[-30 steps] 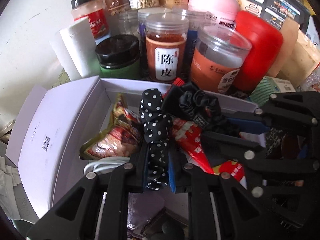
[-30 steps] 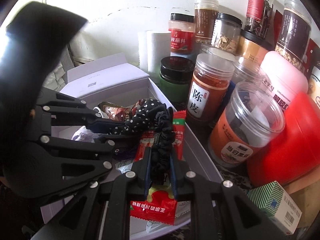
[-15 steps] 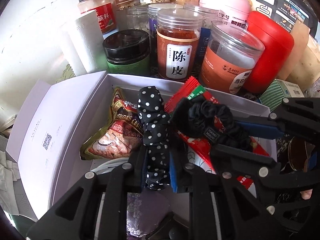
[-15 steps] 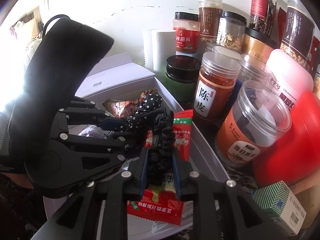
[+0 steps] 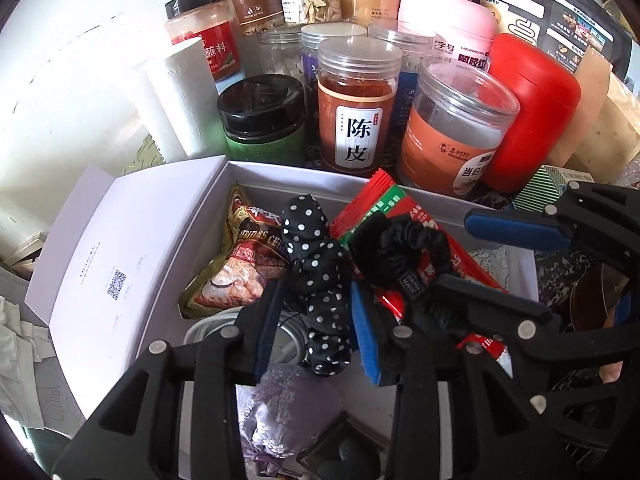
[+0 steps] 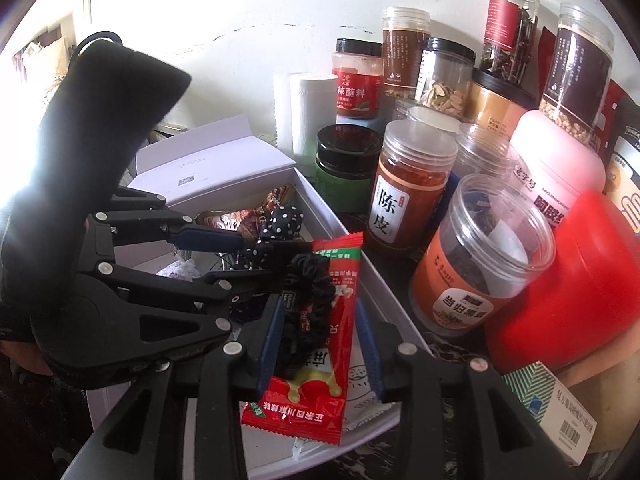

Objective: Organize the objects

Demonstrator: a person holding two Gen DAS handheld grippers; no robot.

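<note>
A black polka-dot scrunchie point(image 5: 316, 280) lies in the open white box point(image 5: 280, 172), on top of a snack packet point(image 5: 236, 276). It sits between the blue pads of my left gripper point(image 5: 316, 304), whose jaws are opening and no longer squeeze it. A plain black scrunchie point(image 6: 308, 308) rests on a red sachet point(image 6: 312, 396) in the same box point(image 6: 384, 292). My right gripper point(image 6: 320, 312) straddles it, its jaws opening too, with a gap on the right side. Each view shows the other gripper from the side: the right gripper point(image 5: 480, 260) and the left gripper point(image 6: 240, 256).
Behind the box crowd several jars, among them an orange-labelled jar point(image 5: 358, 104), a clear-lidded jar point(image 5: 456, 128) and a black-lidded green jar point(image 5: 260, 120). A red canister point(image 5: 532, 112) and a paper roll point(image 5: 176, 96) flank them. A purple pouch point(image 5: 288, 412) lies in the box's near end.
Both pairs of jaws were shut on their scrunchies and have parted. The two scrunchies now rest on the packets in the box, released from the pads.
</note>
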